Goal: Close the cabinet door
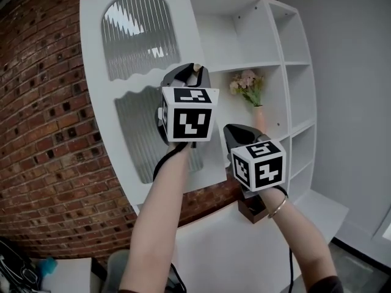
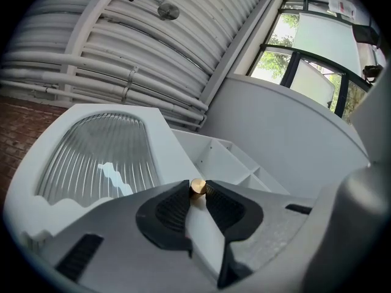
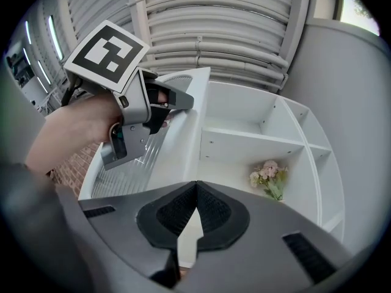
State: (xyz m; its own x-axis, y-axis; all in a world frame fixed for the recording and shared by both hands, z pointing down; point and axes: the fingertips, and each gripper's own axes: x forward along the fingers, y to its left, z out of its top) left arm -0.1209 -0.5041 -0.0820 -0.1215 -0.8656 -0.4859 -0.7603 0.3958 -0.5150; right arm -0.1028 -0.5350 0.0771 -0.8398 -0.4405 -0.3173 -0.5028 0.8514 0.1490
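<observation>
The white cabinet door (image 1: 137, 35), with ribbed glass panes, stands swung open to the left of the white shelf cabinet (image 1: 244, 41). My left gripper (image 1: 194, 72) is at the door's free edge, shut on its small brass knob (image 2: 197, 188), and the door's edge (image 2: 204, 237) runs between the jaws. In the right gripper view the left gripper (image 3: 177, 97) shows at the door (image 3: 177, 145). My right gripper (image 1: 235, 130) hangs lower and to the right, in front of the shelves, touching nothing. Its jaws (image 3: 196, 185) are shut with nothing between them.
A pink vase of flowers (image 1: 249, 87) stands on a middle shelf just beyond the right gripper. A brick wall (image 1: 43, 133) lies behind the door. A dark wooden block (image 1: 252, 211) sits on the white base (image 1: 232, 249) below. A grey wall (image 1: 354, 72) flanks the right.
</observation>
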